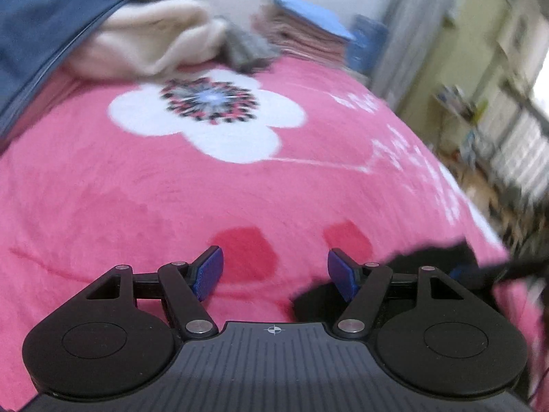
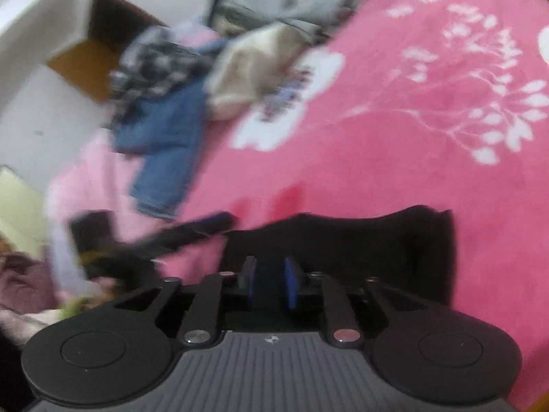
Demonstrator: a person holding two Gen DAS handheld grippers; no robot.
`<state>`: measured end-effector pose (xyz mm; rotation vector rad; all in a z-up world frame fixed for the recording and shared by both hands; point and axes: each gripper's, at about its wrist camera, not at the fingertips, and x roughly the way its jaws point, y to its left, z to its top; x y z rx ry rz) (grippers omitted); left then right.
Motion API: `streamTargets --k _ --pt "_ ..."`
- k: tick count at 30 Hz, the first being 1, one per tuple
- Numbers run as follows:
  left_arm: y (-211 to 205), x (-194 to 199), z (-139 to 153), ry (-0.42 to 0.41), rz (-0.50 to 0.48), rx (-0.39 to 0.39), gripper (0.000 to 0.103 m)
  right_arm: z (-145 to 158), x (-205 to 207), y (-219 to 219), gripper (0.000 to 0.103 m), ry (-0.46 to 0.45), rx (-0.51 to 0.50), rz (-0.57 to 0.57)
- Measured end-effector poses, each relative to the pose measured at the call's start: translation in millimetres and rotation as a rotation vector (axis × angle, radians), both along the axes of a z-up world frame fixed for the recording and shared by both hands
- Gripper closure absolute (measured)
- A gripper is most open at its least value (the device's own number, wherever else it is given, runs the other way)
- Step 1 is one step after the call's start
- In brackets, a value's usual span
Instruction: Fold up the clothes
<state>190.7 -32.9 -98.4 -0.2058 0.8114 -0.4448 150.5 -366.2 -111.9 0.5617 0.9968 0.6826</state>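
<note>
From the left wrist, the left gripper hangs over the pink flowered blanket on the bed, its jaws standing wide apart with nothing between them. A black garment lies on the blanket just to the right of the right blue pad, its edge reaching under that finger. Beyond the blanket's big white flower sits a cream garment, with a dark blue one to its left and a stack of folded cloth to its right; all of it is blurred. From the right wrist, the right gripper is low over the same black garment, which lies spread on the blanket directly ahead of it. Its jaws are only a little apart, and dark cloth shows between the pads, though I cannot tell whether they pinch it. Past the garment, to the left, lie blue jeans and a heap of mixed clothes.
</note>
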Motion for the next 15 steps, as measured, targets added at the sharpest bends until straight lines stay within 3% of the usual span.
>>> streamTargets --k 1,3,5,7,10,13,15 --pt "6.2 5.4 -0.1 0.021 0.028 -0.033 0.035 -5.8 6.8 -3.2 0.089 0.023 -0.012 -0.044" --pt "16.6 4.6 2.8 0.07 0.031 -0.087 0.035 -5.8 12.8 -14.8 0.088 0.052 0.047 -0.145" --pt "25.0 -0.7 6.0 0.125 0.003 -0.132 0.035 13.0 9.2 -14.2 0.086 -0.012 0.006 -0.151" --pt "26.1 -8.7 6.8 0.192 -0.068 -0.158 0.035 26.6 12.7 -2.6 0.074 -0.018 -0.019 -0.078" --pt "10.7 -28.8 5.6 0.267 -0.224 -0.138 0.035 41.7 27.0 31.7 0.062 -0.028 -0.073 0.068" --pt "-5.4 -47.6 5.6 0.268 -0.316 -0.08 0.036 53.7 43.6 73.5 0.062 -0.074 -0.167 0.204" --pt "-9.6 -55.8 4.2 0.252 -0.321 -0.059 0.036 57.4 50.0 103.1 0.062 -0.12 -0.246 0.309"
